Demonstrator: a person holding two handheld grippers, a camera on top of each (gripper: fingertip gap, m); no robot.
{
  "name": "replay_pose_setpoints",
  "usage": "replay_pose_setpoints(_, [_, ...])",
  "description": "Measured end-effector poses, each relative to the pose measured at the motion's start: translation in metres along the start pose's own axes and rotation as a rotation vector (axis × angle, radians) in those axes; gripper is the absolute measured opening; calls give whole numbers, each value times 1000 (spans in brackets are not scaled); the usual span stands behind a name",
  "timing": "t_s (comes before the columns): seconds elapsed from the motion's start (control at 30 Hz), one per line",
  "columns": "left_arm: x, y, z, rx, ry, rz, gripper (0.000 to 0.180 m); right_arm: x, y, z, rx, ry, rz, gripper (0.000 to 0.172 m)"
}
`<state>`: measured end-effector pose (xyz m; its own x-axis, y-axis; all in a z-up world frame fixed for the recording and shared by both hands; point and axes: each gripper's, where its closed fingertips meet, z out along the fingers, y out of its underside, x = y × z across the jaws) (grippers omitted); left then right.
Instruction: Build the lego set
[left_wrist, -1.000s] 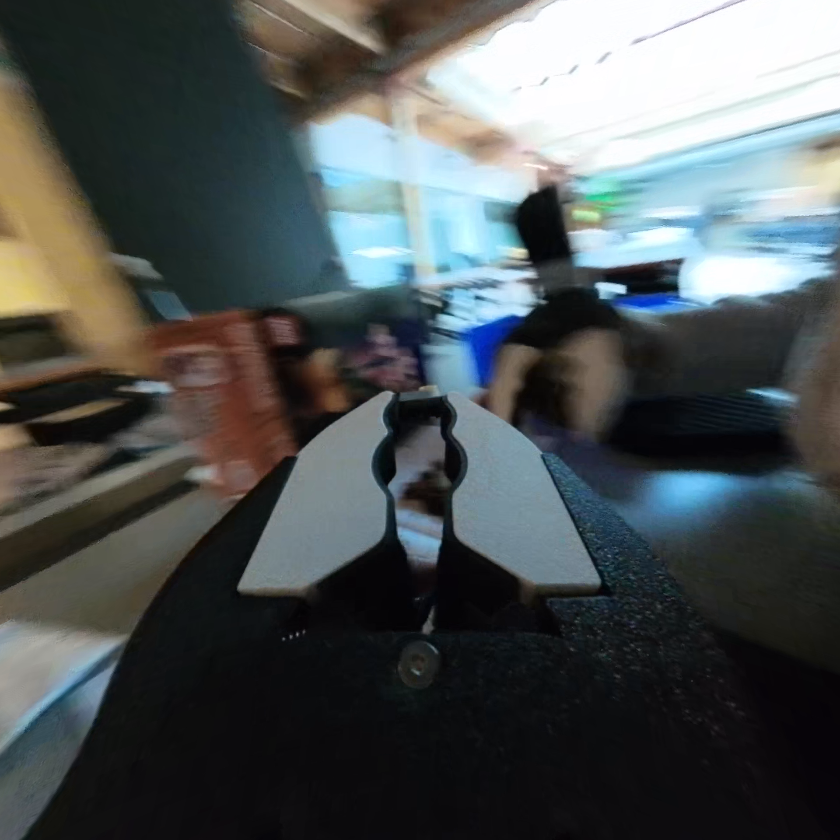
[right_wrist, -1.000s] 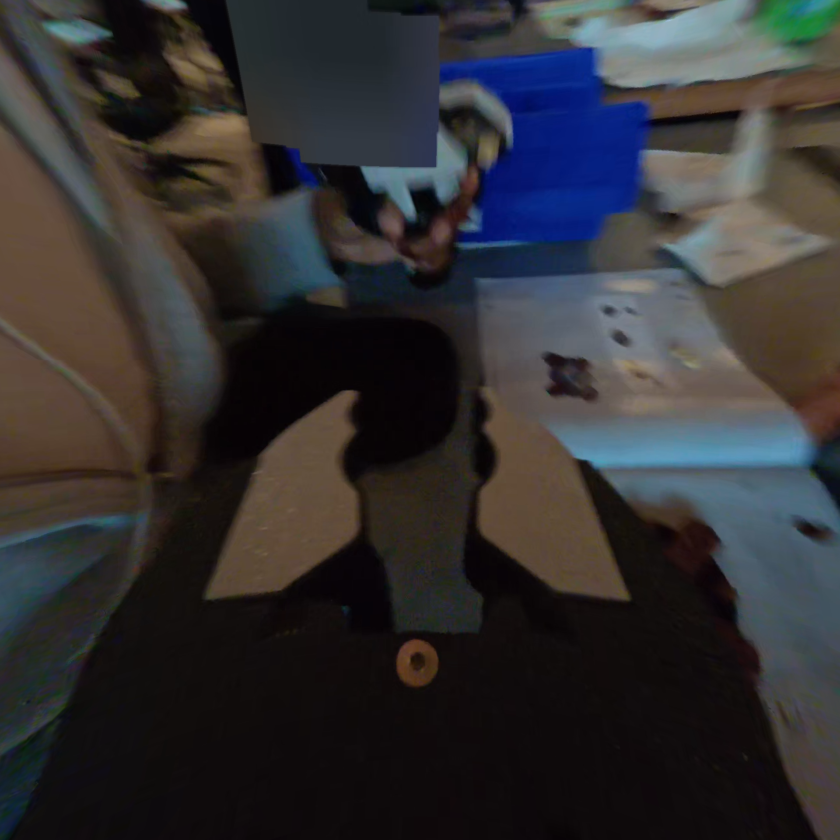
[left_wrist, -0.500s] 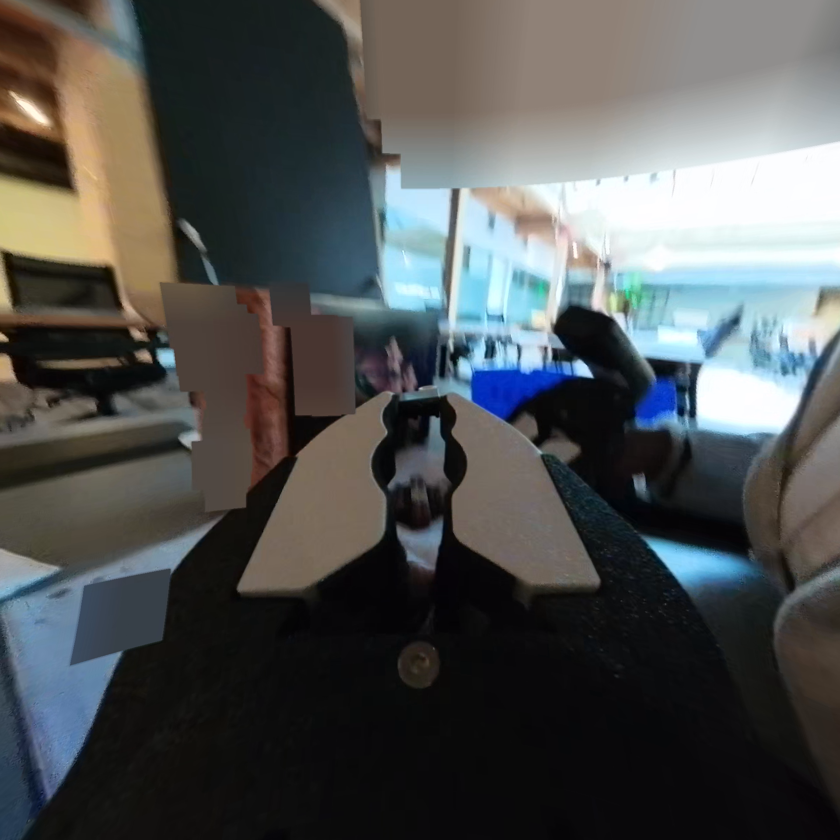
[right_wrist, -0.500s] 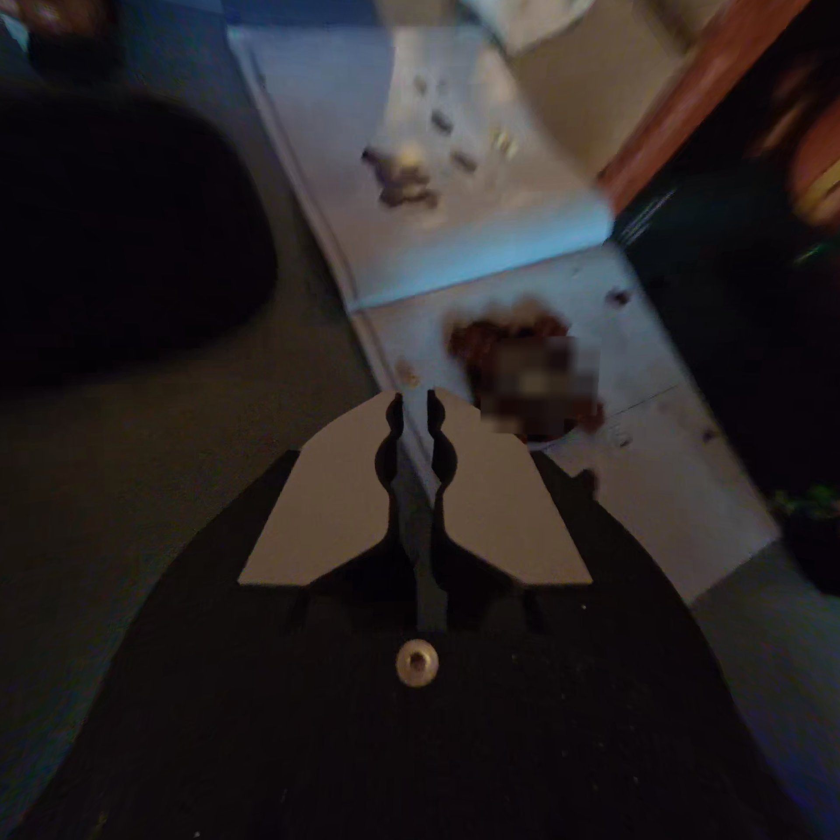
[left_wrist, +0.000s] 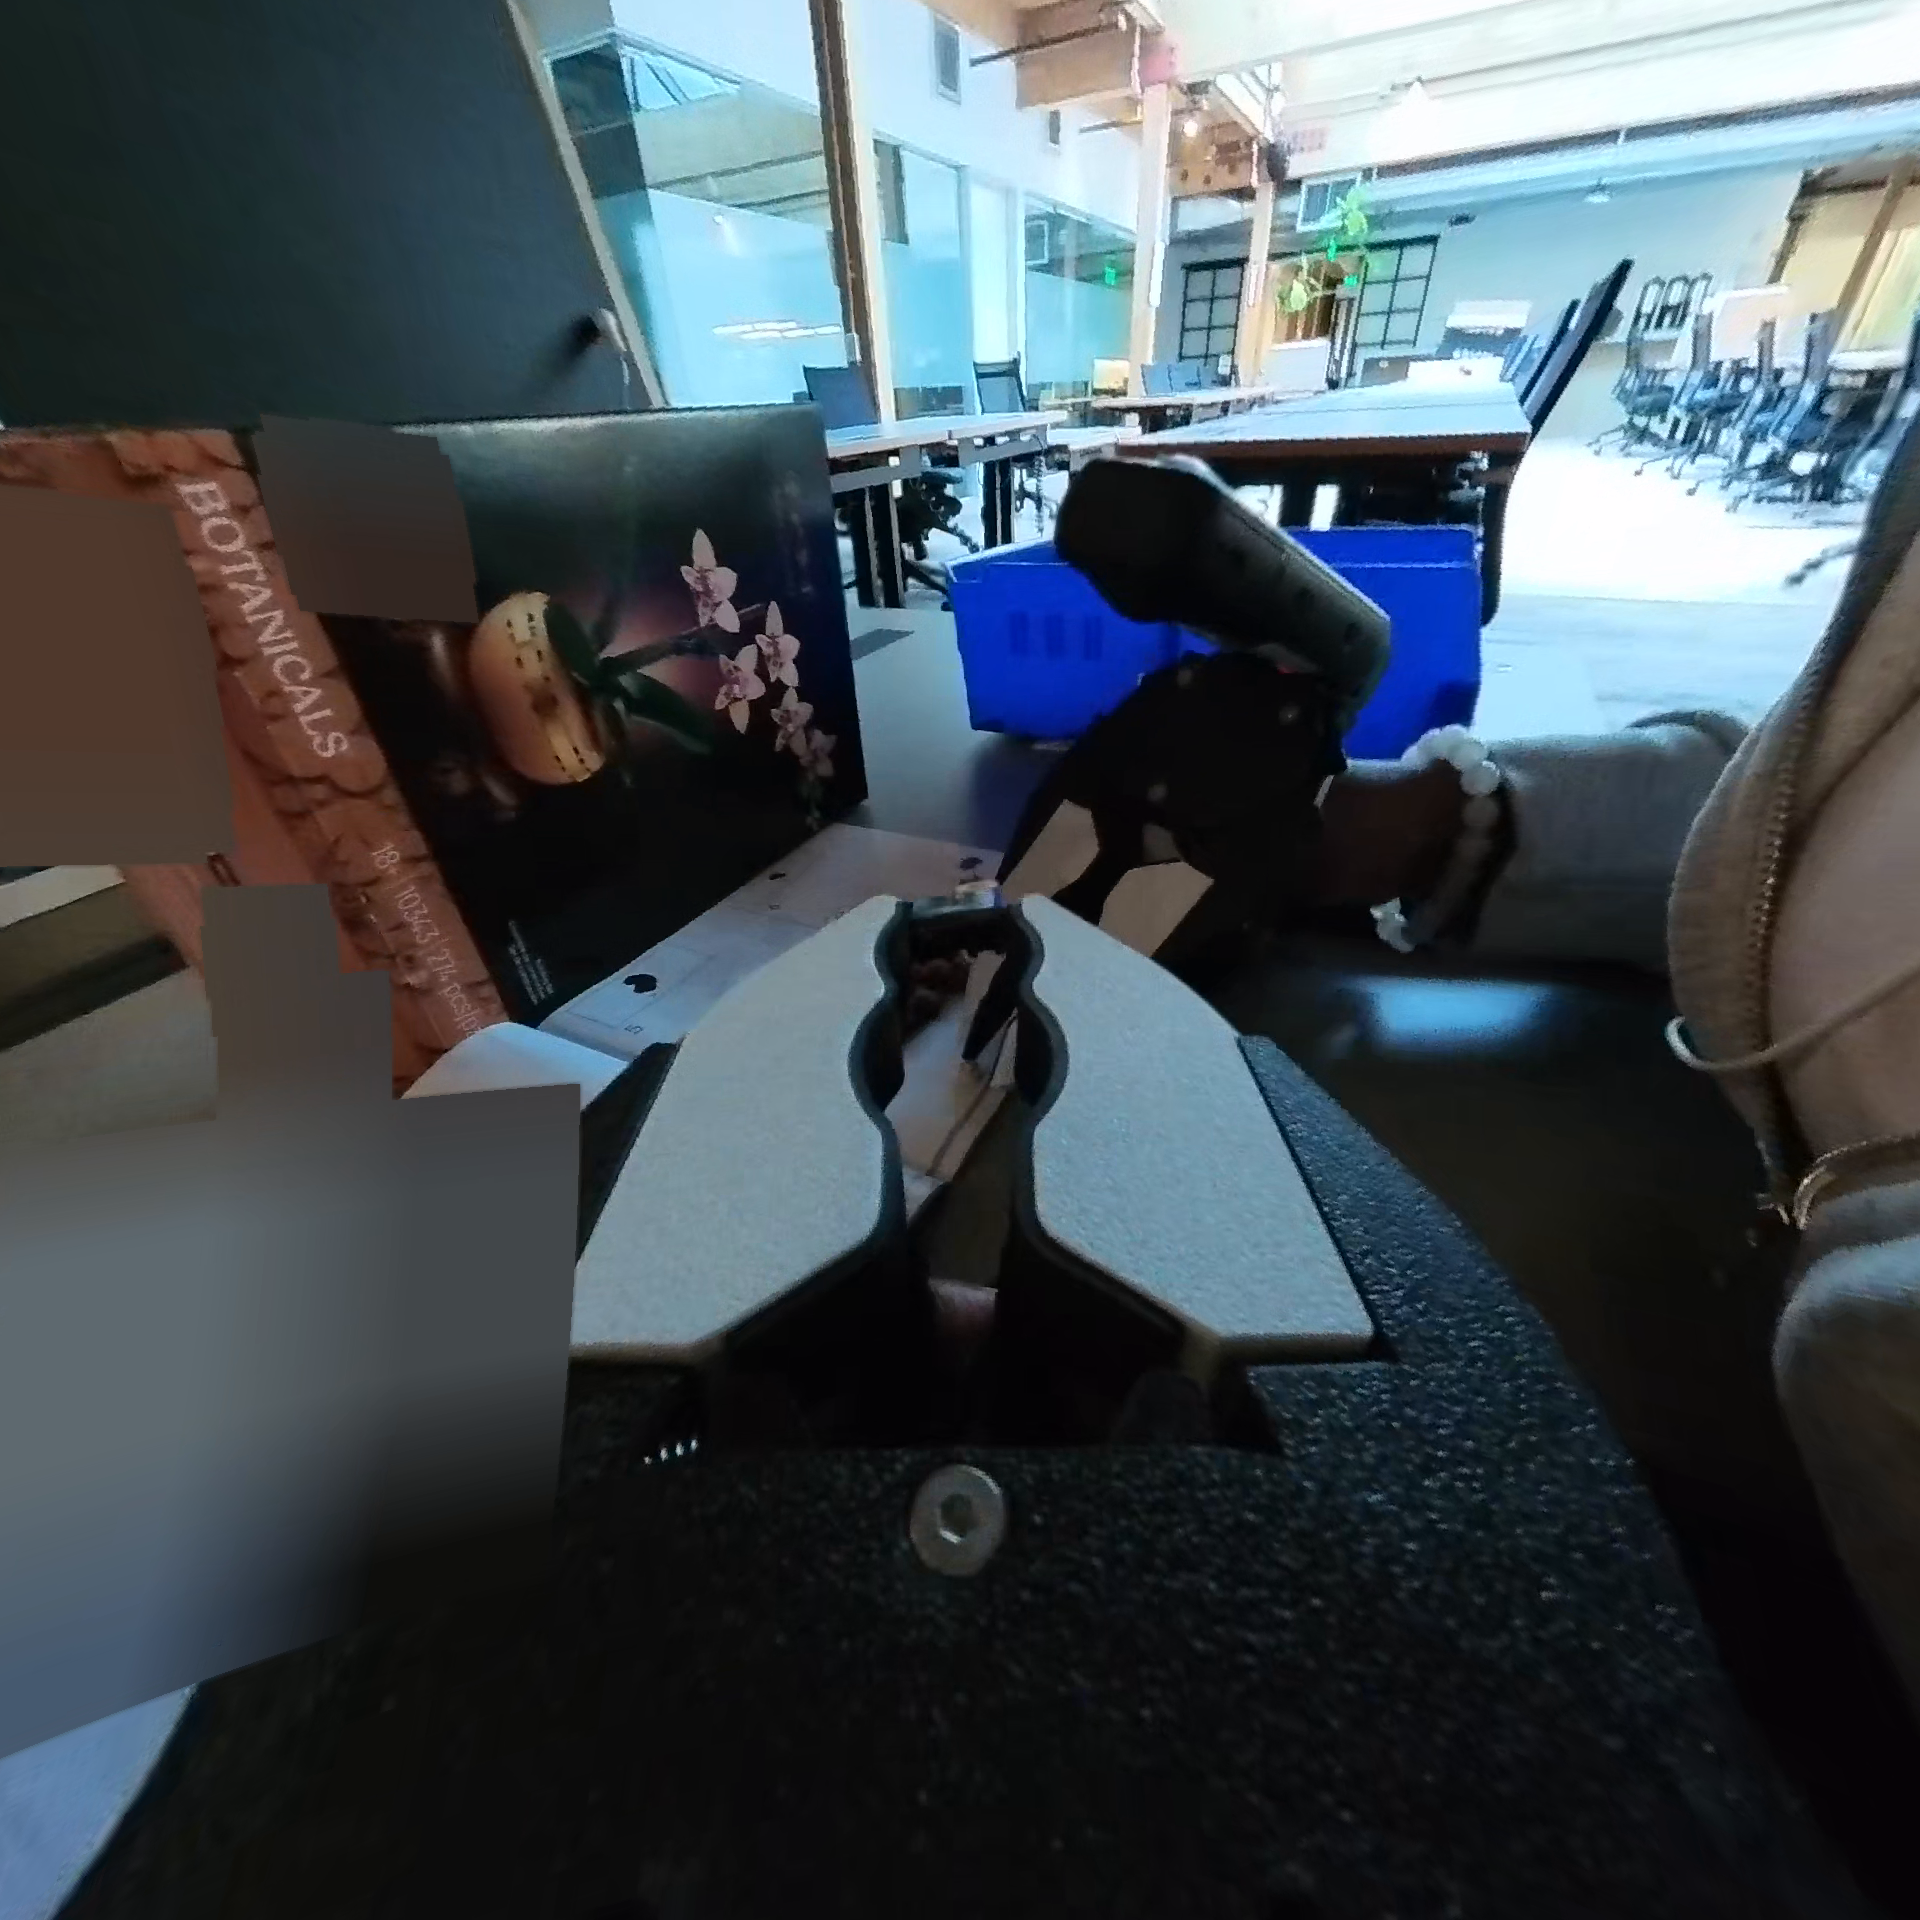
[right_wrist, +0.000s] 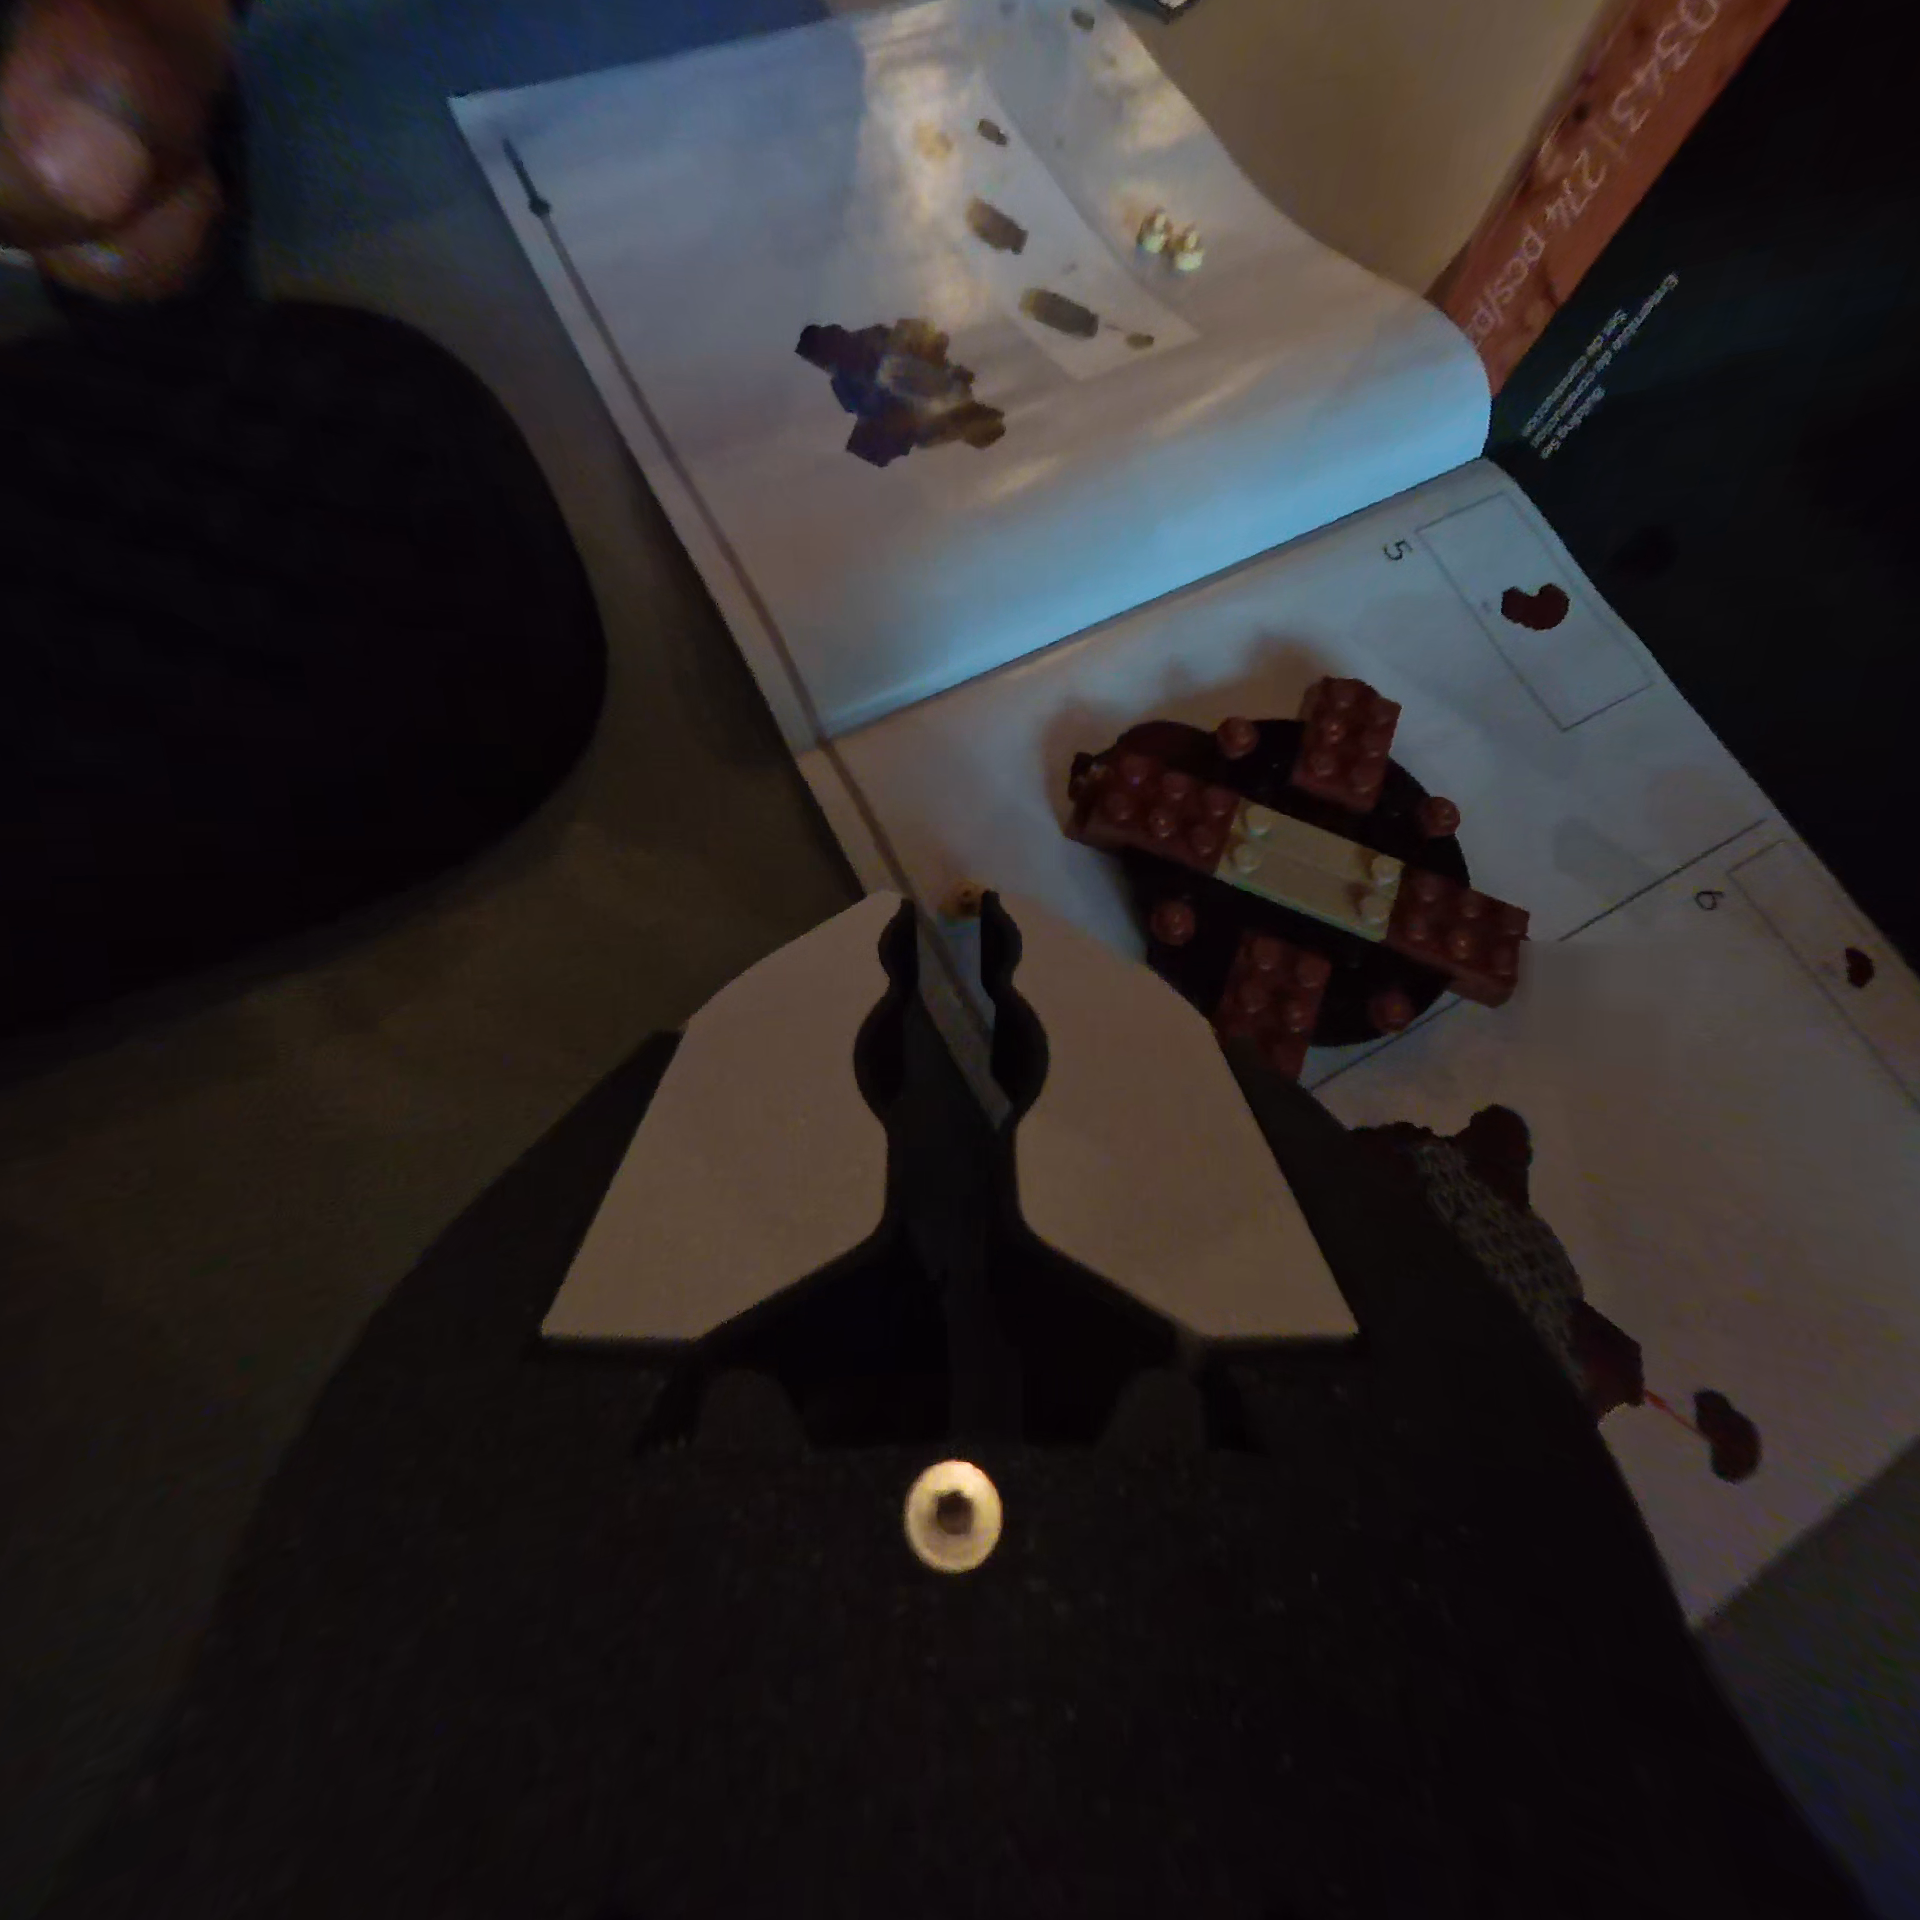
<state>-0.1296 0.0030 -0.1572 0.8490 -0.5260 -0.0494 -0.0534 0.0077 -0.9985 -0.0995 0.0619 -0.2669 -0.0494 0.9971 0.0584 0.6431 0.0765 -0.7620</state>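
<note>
1. Long tables and rows of chairs fill the bright hall behind the grey bench (right_wrist: 364, 1143), where an open booklet (right_wrist: 1039, 520) lies flat.
2. On the booklet's near page sits the brick model (right_wrist: 1299, 883): a round black base with red-brown studded bricks crossing it and a tan plate at the middle.
3. My right gripper (right_wrist: 951, 914) is narrow, its tips closed on a small tan piece (right_wrist: 963, 896), over the booklet's left edge and just left of the model.
4. My left gripper (left_wrist: 958, 920) is narrow too, pinching a small dark piece (left_wrist: 954, 908) at its tips, low and near the right one.
5. A tall box (left_wrist: 623, 675) stands upright against the booklet's far side, closing that edge.
6. A blue bin (left_wrist: 1039, 644) sits farther back.
7. A black rounded thing (right_wrist: 260, 644) lies on the bench left of the booklet, with bare bench between them.
</note>
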Motion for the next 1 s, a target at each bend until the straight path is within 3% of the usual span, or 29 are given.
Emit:
replay_pose_setpoints(0.4, [-4,-18,-2,123,20,-3,16,-2,-9,-10,45,-37,-1,5])
replay_pose_setpoints(0.5, [-2,-20,3,122,41,-15,16,2,2,-11,7,-2,-38,6])
replay_pose_setpoints(0.6, [-2,-20,9,92,42,-41,16,1,1,-13,21,2,-49,30])
replay_pose_setpoints(0.7, [0,-20,15,58,80,-177,16,-6,-30,-32,206,-5,-116,32])
replay_pose_setpoints(0.87, [9,-39,18,143,263,-647,16,-25,-105,-89,632,157,-449,28])
replay_pose_setpoints(1.0, [10,-41,23,145,284,-744,16,-37,-120,-94,661,131,-525,29])
